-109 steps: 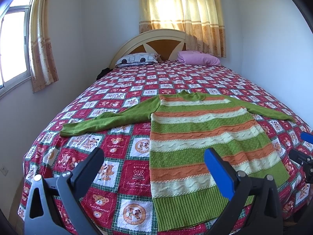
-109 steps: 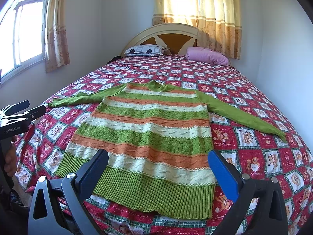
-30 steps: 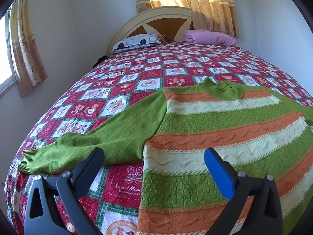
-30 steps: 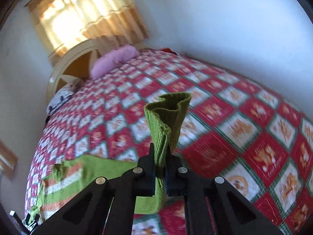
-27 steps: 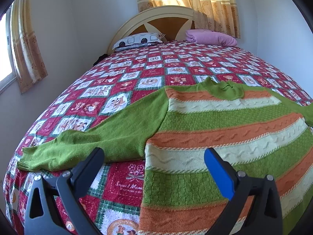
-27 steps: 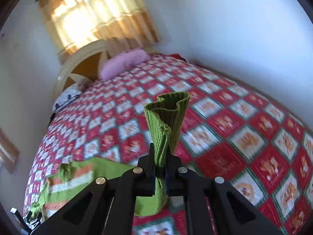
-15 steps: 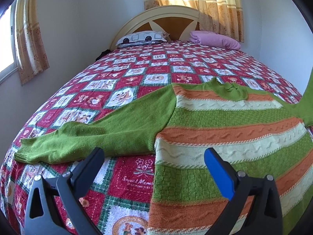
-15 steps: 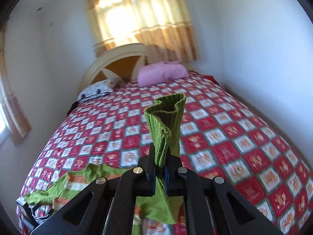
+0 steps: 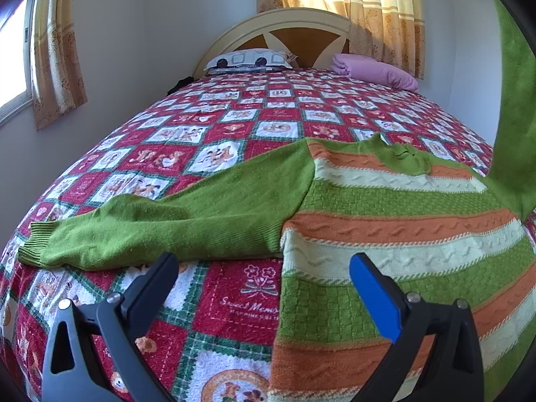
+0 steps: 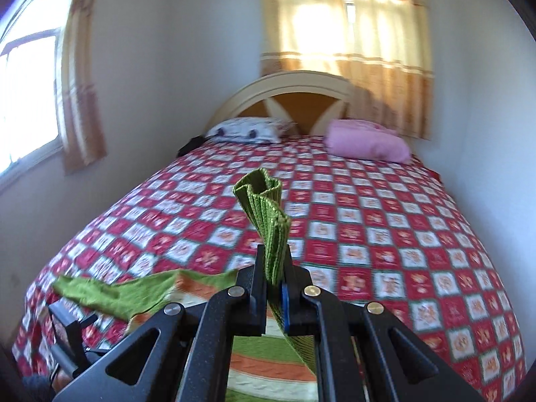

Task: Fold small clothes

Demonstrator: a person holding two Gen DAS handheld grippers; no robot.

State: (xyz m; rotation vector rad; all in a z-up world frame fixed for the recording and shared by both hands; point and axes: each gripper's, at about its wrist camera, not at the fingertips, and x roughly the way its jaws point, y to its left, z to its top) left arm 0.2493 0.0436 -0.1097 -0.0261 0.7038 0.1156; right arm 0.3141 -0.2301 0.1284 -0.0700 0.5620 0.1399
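Striped sweater [image 9: 385, 221] flat on bed [image 9: 234, 127]. Right gripper [image 10: 275, 288] clamped on right sleeve cuff [image 10: 264, 214], lifted high. Left gripper [image 9: 261, 268] fingers apart, empty, near left sleeve [image 9: 167, 227]. Lay cuff across chest, probably level with armpit; keep fabric untwisted.

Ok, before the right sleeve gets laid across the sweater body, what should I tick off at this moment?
1. Right gripper jaws clamped on the sleeve cuff: ok.
2. Right sleeve lifted off the bedspread: ok.
3. Sweater body flat, stripes unwrinkled: ok.
4. Left sleeve spread flat, untouched: ok.
5. Left gripper open, holding nothing: ok.
6. Hem end of the sweater straight: cannot tell, out of view.
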